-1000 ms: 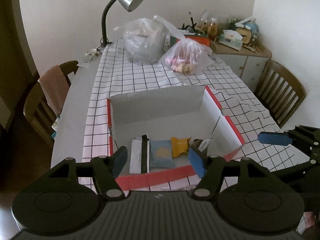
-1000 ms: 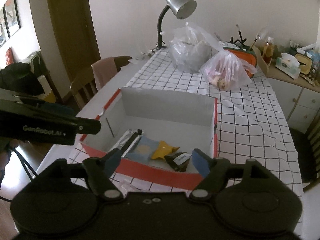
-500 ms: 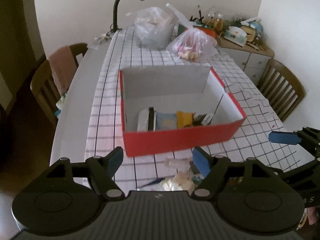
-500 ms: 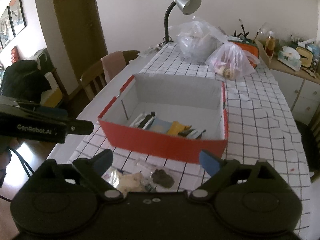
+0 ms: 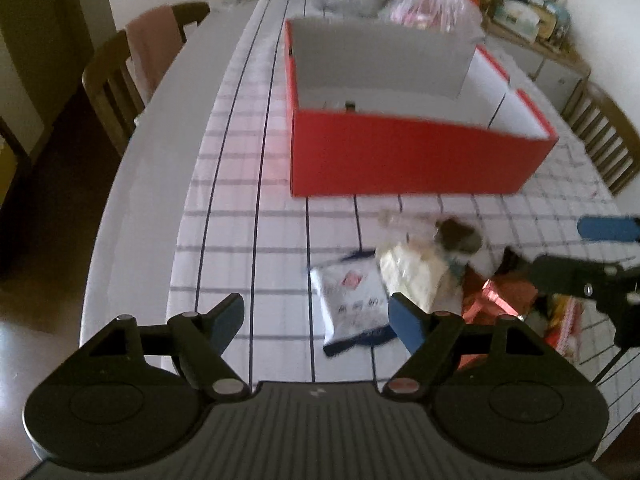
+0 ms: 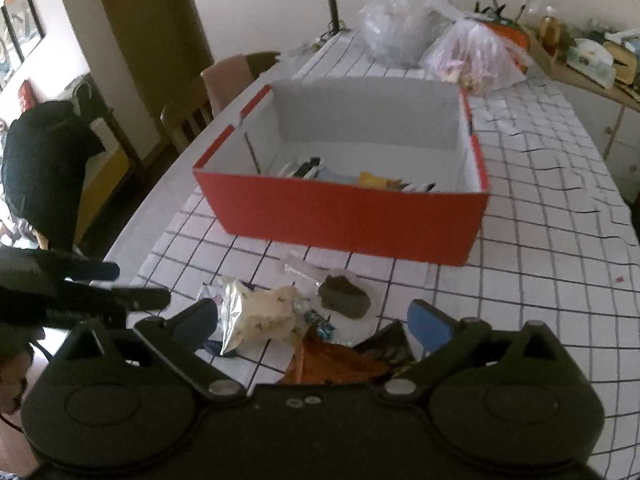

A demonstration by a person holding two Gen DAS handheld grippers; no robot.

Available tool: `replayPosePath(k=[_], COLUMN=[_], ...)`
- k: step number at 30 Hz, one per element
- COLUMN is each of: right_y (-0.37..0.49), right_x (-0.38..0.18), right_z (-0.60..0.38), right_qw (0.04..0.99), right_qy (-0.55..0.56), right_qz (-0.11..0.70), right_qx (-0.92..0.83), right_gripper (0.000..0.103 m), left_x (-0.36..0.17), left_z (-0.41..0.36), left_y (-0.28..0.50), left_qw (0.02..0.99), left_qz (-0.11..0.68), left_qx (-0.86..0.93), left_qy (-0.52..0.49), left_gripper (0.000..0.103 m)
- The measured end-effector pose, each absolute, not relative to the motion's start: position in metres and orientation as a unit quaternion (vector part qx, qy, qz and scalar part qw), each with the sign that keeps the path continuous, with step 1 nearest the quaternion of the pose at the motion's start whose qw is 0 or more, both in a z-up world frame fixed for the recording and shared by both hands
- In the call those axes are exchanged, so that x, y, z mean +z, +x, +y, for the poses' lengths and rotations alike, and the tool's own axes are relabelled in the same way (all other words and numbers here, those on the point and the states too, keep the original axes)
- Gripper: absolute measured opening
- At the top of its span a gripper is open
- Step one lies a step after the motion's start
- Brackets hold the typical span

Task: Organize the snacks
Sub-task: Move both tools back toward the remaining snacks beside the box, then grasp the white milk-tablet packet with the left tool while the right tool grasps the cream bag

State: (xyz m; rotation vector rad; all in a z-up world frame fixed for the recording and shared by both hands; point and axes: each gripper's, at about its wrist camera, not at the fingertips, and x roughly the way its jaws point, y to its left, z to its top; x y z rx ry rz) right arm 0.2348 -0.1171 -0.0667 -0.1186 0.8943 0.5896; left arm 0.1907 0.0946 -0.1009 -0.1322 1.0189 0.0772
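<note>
A red cardboard box (image 6: 352, 216) with plain white inner walls sits on the black-gridded white tablecloth (image 6: 540, 248), a few flat packets lying along its near wall, while loose snacks lie just in front of it: a glossy white packet (image 5: 352, 300) with a small red mark and blurred, unreadable print, a crinkled cream wrapper (image 6: 264, 316), a dark lump in clear film (image 6: 344, 302) and an orange foil pack (image 6: 340, 362). The left gripper (image 5: 316, 316) tilts down over the white packet with blue pads spread and nothing between them; the right gripper (image 6: 312, 322), also tilted down above the pile, is opening wider, gripping nothing

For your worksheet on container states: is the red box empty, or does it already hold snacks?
Not empty. In the right wrist view the red box holds several snack packets along its near wall.
</note>
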Motion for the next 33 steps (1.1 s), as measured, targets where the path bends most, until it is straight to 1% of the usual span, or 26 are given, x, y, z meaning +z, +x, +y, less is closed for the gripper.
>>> replayPosePath(k=[8,14,25,33], right_y=[0.240,0.250,0.277,0.284], right_x=[-0.087,-0.096,-0.120,-0.133], right_z=[-0.091,-0.074,-0.061,-0.050], right_qw=[0.836,0.826,0.802,0.791], right_qy=[-0.101,-0.129,-0.135,-0.143], right_qz=[0.442,0.446,0.485,0.497], right_qx=[0.309,0.320,0.321,0.326], right_gripper=[0.101,0.101,0.098,0.090], left_x=[-0.125,-0.138,-0.155,-0.162], left_z=[0.078,0.069,0.063,0.067], left_y=[0.194,0.207,0.225,0.228], left_qw=[0.863,0.859,0.851,0.849], left_qz=[0.503,0.511,0.523,0.526], left_qx=[0.033,0.020,0.016,0.022], left_qy=[-0.032,-0.030,-0.036,-0.045], left_gripper=[0.079,0.079,0.079,0.079])
